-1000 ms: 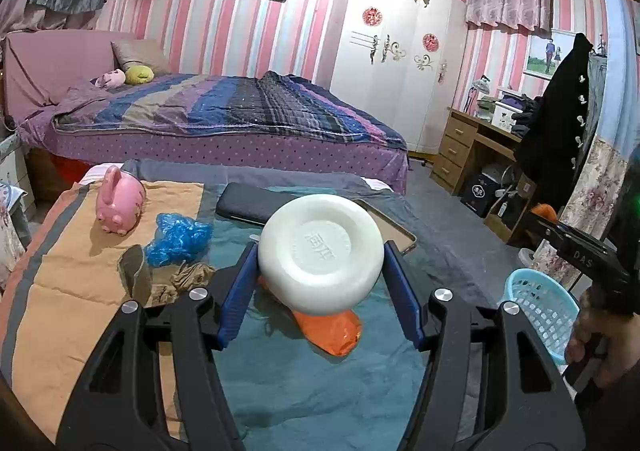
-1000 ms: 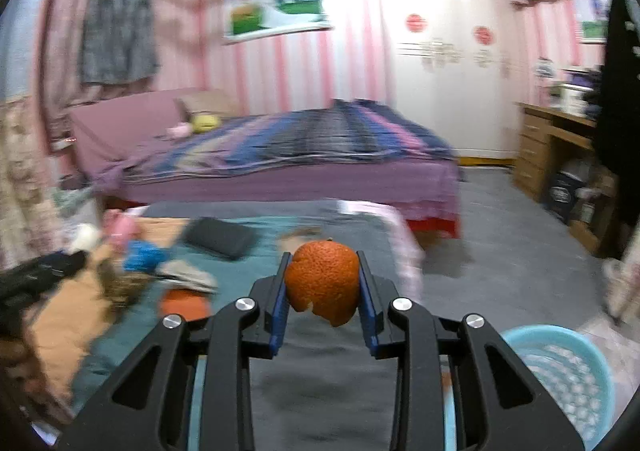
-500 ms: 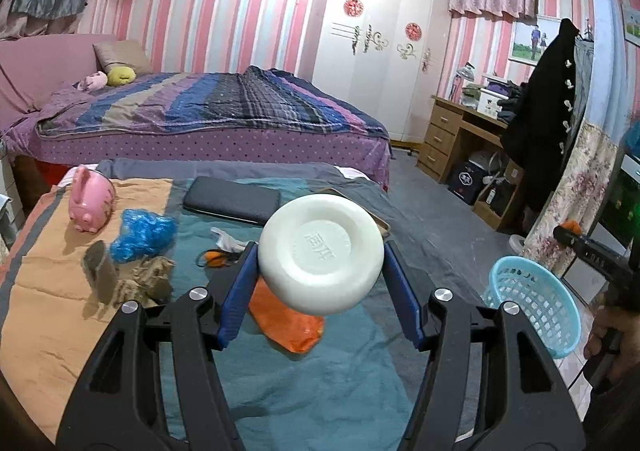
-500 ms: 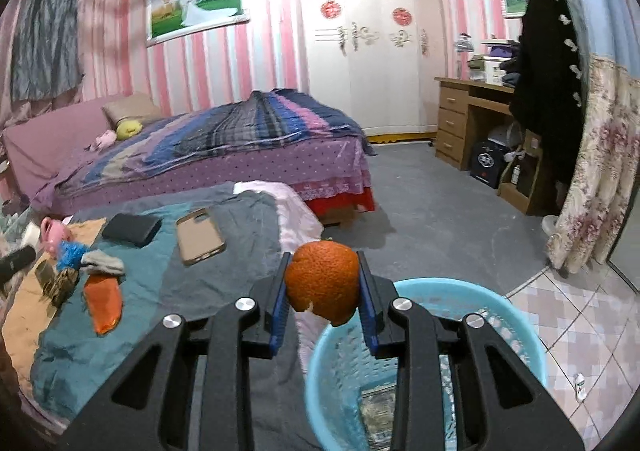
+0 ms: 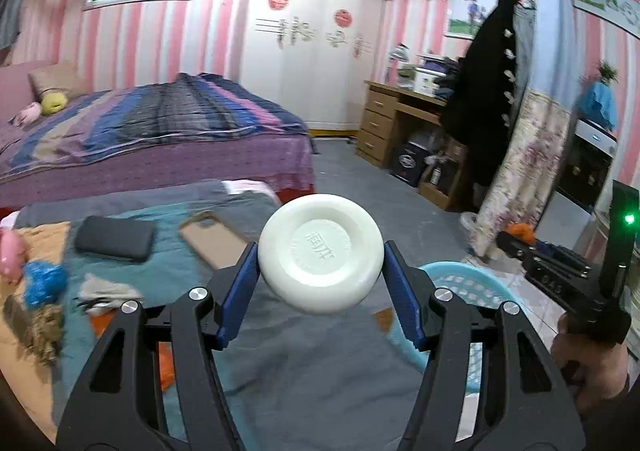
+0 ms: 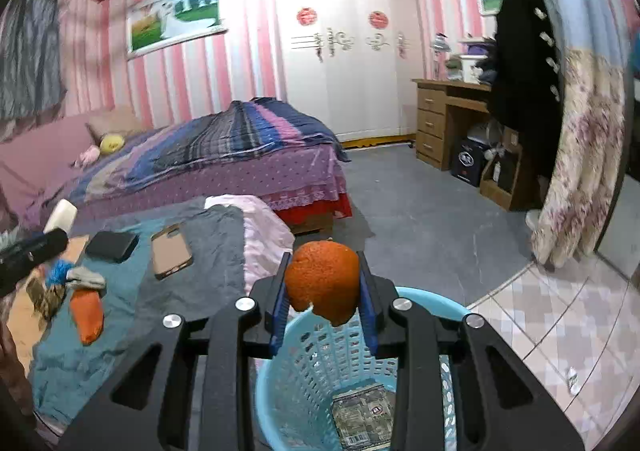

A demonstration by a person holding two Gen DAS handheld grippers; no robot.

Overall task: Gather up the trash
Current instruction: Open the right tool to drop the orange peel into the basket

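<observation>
My left gripper (image 5: 320,283) is shut on a white foam bowl (image 5: 320,253), held bottom toward the camera above the near bed's grey-teal cover (image 5: 304,367). The light blue plastic basket (image 5: 460,283) shows just right of that bowl, beyond the bed's edge. My right gripper (image 6: 323,293) is shut on an orange peel (image 6: 322,279) directly over the same basket (image 6: 316,363), which holds a printed wrapper (image 6: 362,411) at its bottom. In the left wrist view the right gripper's black body (image 5: 560,271) and a hand (image 5: 588,367) appear at the far right.
On the near bed lie a tan phone (image 6: 171,251), a black case (image 6: 112,245), an orange bag (image 6: 87,315), a blue wad (image 5: 44,283), brown scraps (image 5: 40,331) and a pink piggy bank (image 5: 10,255). A striped bed (image 6: 224,155), wardrobe, desk (image 6: 448,119) and hanging coat (image 6: 520,63) stand beyond grey floor.
Both grippers swung right, away from the bed's clutter. The right gripper with the peel came over the blue basket; the left gripper with the bowl now has the basket just beside it.
</observation>
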